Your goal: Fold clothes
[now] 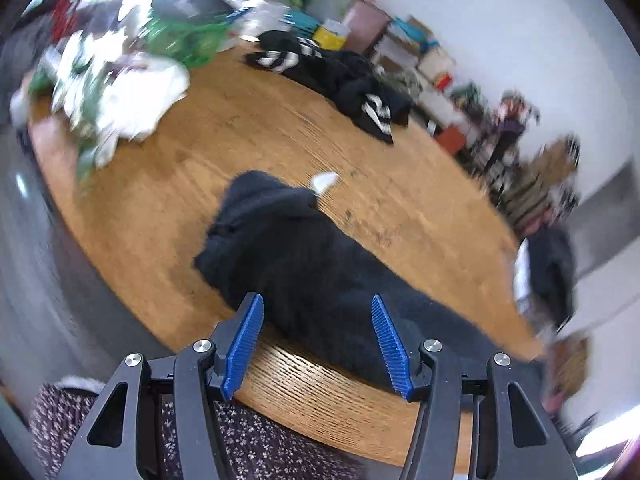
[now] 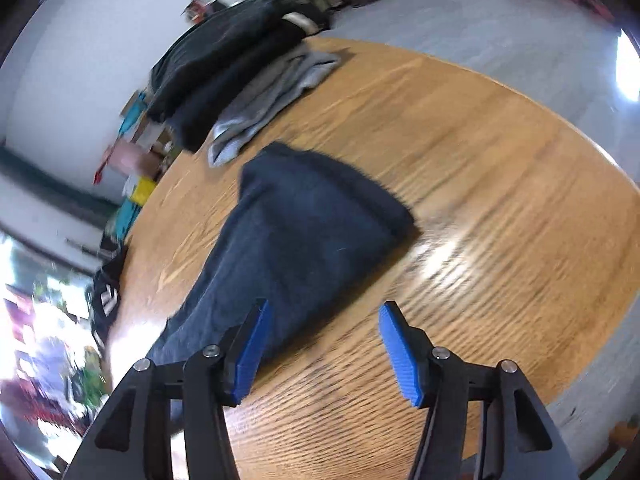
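Both claws stand wide open, holding nothing — the left gripper [image 1: 317, 320] over the near end of the dark garment [image 1: 304, 256], the right gripper [image 2: 324, 332] at its near edge [image 2: 304, 232]. The garment lies bunched on the wood table [image 1: 168, 208]. Farther off, a black-and-white striped heap [image 1: 340, 76] sits at the far rim; in the right view, a folded stack [image 2: 240, 76] lies far left.

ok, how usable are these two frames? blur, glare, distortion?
Left wrist view: heavy motion blur on the background clutter and the dark garment; the left claw stays sharp. Right wrist view: wood grain of the table is smeared, with a glare patch beside the dark garment; the right claw is crisp. Both show strong fisheye bending and dark corners.
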{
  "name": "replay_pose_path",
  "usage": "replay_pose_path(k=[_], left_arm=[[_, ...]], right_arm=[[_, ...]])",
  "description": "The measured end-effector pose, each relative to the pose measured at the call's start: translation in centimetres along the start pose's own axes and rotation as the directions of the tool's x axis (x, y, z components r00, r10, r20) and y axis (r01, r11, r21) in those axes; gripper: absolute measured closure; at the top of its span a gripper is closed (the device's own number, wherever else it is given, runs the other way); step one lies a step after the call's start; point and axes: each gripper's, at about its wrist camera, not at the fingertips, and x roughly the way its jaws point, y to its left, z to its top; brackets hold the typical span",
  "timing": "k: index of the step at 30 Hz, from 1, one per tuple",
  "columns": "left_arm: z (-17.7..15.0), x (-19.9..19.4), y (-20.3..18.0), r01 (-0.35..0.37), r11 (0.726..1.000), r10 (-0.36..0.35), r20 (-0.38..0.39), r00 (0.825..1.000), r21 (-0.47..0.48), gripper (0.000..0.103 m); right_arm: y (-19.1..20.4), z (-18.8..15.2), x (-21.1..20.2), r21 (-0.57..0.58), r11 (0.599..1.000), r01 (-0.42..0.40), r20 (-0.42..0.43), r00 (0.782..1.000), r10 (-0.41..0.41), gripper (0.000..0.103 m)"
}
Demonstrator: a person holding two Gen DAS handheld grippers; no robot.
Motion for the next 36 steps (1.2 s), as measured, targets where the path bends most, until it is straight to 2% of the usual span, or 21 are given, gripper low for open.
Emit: replay_pose_path(k=[2, 4, 8, 9, 10, 11, 12, 14, 16, 19, 23, 26, 29, 32, 34, 36], left_arm=[[0.3, 1.0, -2.4, -0.066, 0.994, 0.068, -0.017, 0.998, 0.088, 0.045], [0.5, 2.0, -4.7, -0.130, 0.976, 0.137, -0.028, 0.990, 0.176, 0.045], [1.1, 4.0, -9.5, -0.230, 0.911, 0.257, -0.037, 0.966, 0.341, 0.045], [1.3, 4.3, -10.7, -0.200, 0.912, 0.234, -0.056, 0.971, 0.357, 0.045], [1.4, 4.5, -11.7, -0.180, 0.910, 0.220, -0.069, 0.973, 0.373, 0.045], [1.3, 4.9, -12.8, -0.153, 0.909, 0.203, -0.091, 0.975, 0.387, 0.045], [1.0, 5.4, -14.3, -0.108, 0.911, 0.177, -0.141, 0.974, 0.398, 0.045], [0.3, 6.6, -17.3, -0.016, 0.911, 0.126, -0.239, 0.963, 0.413, 0.045], [-0.3, 7.7, -20.3, 0.076, 0.905, 0.076, -0.336, 0.939, 0.418, 0.045], [-1.3, 9.5, -24.8, 0.213, 0.888, 0.007, -0.476, 0.880, 0.408, 0.045], [-2.6, 11.7, -30.6, 0.378, 0.851, -0.070, -0.635, 0.770, 0.364, 0.045], [-2.5, 11.8, -32.7, 0.386, 0.861, -0.096, -0.638, 0.764, 0.332, 0.045], [-2.5, 12.3, -33.6, 0.408, 0.868, -0.123, -0.675, 0.728, 0.282, 0.045], [-2.5, 12.6, -33.9, 0.404, 0.875, -0.130, -0.675, 0.726, 0.266, 0.045], [-2.6, 12.7, -34.0, 0.428, 0.872, -0.161, -0.688, 0.707, 0.236, 0.045], [-2.5, 12.5, -34.4, 0.450, 0.864, -0.185, -0.689, 0.701, 0.225, 0.044]], right_arm=[[-0.4, 0.4, 0.2, 0.045, 0.999, -0.011, 0.018, 1.000, 0.010, 0.042], [-0.7, 0.9, 0.4, 0.091, 0.996, -0.022, 0.037, 0.999, 0.019, 0.040], [-1.2, 1.7, 0.8, 0.168, 0.985, -0.047, 0.072, 0.997, 0.035, 0.039], [-0.8, 1.9, 1.1, 0.161, 0.986, -0.047, 0.074, 0.997, 0.036, 0.040], [-0.5, 1.9, 1.3, 0.155, 0.987, -0.039, 0.078, 0.997, 0.028, 0.046], [-0.3, 2.0, 1.5, 0.157, 0.987, -0.027, 0.084, 0.996, 0.014, 0.053], [-0.3, 2.0, 1.8, 0.167, 0.986, -0.019, 0.092, 0.996, 0.004, 0.066], [-0.6, 2.1, 2.4, 0.193, 0.981, -0.027, 0.108, 0.994, 0.006, 0.079], [-0.4, 1.9, 2.2, 0.176, 0.984, -0.033, 0.125, 0.992, 0.011, 0.091], [0.5, 1.7, 1.4, 0.113, 0.993, -0.037, 0.163, 0.986, 0.019, 0.094], [4.6, 0.9, -1.3, -0.092, 0.994, -0.060, 0.230, 0.970, 0.080, 0.095], [7.9, -0.2, -1.9, -0.233, 0.968, -0.096, 0.206, 0.968, 0.146, 0.095], [10.8, -1.2, -1.9, -0.345, 0.931, -0.123, 0.164, 0.968, 0.189, 0.095], [12.4, -2.5, -1.3, -0.409, 0.897, -0.170, 0.097, 0.969, 0.228, 0.095], [13.2, -3.6, -0.9, -0.445, 0.874, -0.196, 0.056, 0.968, 0.246, 0.096], [13.9, -4.6, -0.4, -0.477, 0.853, -0.213, 0.018, 0.968, 0.251, 0.096]])
